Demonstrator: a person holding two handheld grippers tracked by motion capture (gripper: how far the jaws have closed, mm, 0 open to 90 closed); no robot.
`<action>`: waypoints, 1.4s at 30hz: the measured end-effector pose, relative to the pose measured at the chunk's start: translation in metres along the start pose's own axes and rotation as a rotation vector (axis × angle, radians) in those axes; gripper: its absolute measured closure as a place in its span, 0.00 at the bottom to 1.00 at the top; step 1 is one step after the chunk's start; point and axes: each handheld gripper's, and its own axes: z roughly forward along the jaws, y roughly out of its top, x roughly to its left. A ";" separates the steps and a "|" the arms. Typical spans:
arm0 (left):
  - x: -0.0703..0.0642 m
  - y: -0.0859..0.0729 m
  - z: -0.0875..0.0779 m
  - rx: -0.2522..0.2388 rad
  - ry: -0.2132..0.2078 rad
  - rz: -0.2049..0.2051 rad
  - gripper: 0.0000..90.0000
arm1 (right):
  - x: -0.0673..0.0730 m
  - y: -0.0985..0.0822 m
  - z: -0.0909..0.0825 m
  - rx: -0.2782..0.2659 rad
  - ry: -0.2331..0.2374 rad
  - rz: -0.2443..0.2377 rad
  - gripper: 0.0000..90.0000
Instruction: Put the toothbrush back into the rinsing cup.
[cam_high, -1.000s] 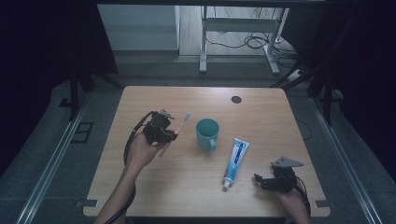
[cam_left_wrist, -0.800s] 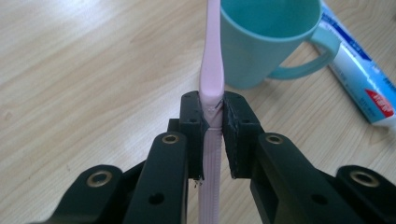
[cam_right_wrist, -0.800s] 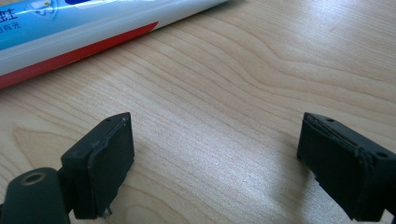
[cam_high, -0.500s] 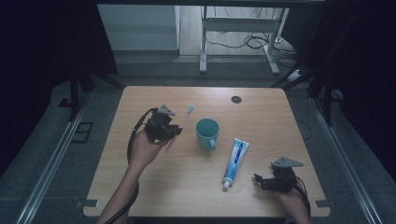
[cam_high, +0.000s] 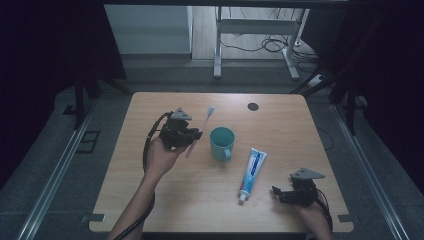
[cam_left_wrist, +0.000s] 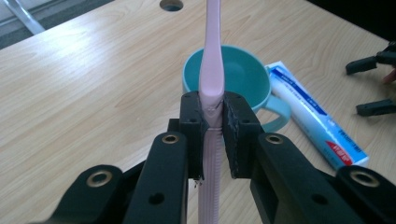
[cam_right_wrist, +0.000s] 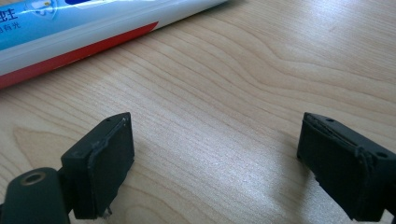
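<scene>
Pink toothbrush in left claw, beside teal cup's rim.

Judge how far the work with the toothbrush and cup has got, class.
Done: the left gripper is shut on the pink toothbrush, lifted beside the teal cup. In hand: aiming it toward the cup. Left: likely dropping it in. The right gripper rests open near the toothpaste tube.
</scene>
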 end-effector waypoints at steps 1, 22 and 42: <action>-0.001 0.001 0.000 -0.002 0.001 0.002 0.88 | 0.000 0.000 0.000 0.000 0.000 0.001 0.12; -0.011 0.022 0.016 -0.060 -0.014 0.013 0.88 | 0.000 0.000 0.000 0.000 0.000 0.000 0.12; -0.015 0.042 0.034 -0.097 -0.023 0.006 0.88 | 0.000 0.000 0.000 0.000 0.001 0.000 0.12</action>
